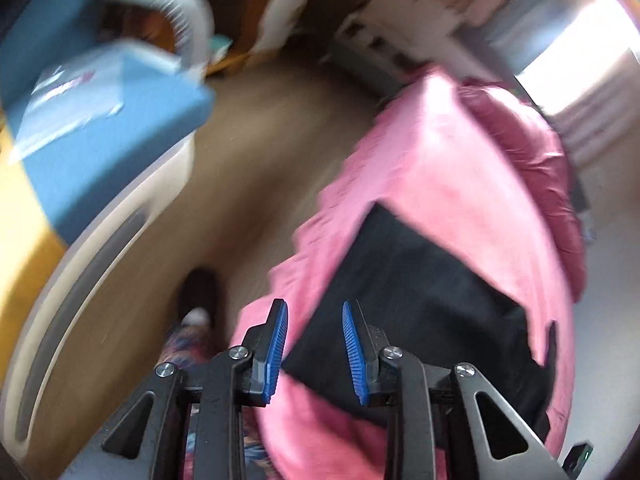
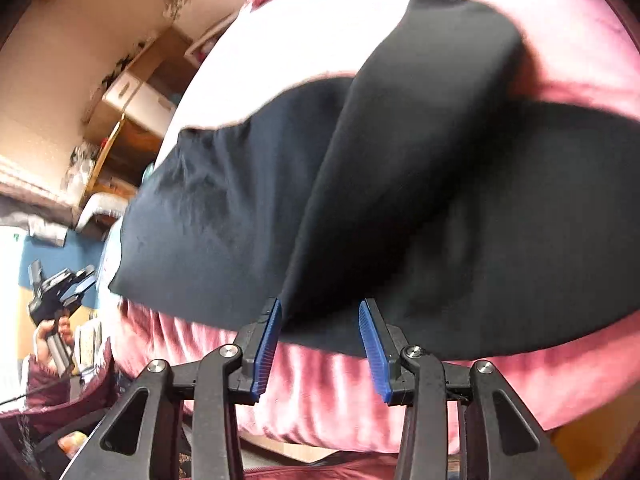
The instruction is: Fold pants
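Note:
Black pants (image 2: 400, 200) lie spread on a pink bed (image 2: 320, 392), one leg folded over the other part. In the left wrist view the pants (image 1: 420, 292) show as a dark patch on the pink cover (image 1: 440, 168). My right gripper (image 2: 320, 308) is open, hovering just at the near edge of the pants, holding nothing. My left gripper (image 1: 315, 308) is open and empty, above the bed's edge beside the pants. It also shows in the right wrist view (image 2: 72, 280), held in a hand off to the left of the bed.
A blue and yellow piece of furniture (image 1: 100, 132) stands left of the bed across a strip of brown floor (image 1: 248, 152). A person's foot (image 1: 200, 296) is on the floor. Shelves and boxes (image 2: 132, 96) stand against the far wall. The left view is motion blurred.

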Demonstrator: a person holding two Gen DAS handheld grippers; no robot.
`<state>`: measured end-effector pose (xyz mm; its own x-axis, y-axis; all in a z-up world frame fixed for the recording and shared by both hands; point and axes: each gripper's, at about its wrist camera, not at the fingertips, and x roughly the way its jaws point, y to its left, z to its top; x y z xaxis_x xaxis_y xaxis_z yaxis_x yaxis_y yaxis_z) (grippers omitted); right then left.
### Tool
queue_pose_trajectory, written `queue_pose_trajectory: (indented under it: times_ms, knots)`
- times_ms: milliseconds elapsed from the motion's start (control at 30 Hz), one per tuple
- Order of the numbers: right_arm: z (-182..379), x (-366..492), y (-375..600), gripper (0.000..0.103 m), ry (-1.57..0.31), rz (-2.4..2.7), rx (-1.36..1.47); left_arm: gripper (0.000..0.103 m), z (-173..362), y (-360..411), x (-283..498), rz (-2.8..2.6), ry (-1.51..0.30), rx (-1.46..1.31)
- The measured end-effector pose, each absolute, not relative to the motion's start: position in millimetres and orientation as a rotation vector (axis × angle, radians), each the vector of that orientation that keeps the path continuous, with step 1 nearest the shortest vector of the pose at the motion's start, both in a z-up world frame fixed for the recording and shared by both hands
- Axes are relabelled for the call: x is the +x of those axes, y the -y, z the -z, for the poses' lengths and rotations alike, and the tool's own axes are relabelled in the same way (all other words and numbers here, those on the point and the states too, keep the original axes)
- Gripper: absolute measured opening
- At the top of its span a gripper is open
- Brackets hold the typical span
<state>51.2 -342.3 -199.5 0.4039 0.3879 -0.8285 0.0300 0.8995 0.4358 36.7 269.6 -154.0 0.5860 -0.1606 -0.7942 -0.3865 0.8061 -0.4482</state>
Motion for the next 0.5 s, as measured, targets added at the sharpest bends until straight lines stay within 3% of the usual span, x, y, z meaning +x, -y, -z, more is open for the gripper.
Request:
queue_pose_trajectory:
  times_ms: [333,500]
  knots:
    - [159,165,387,0.043,-1.007,0.012,0.383,0.029,141,-98,83,0.420,-1.029,-0.361]
    - [164,254,381,0.055,-1.042,0.092,0.325,0.029,154,-34,89,0.592,-1.102,-0.260]
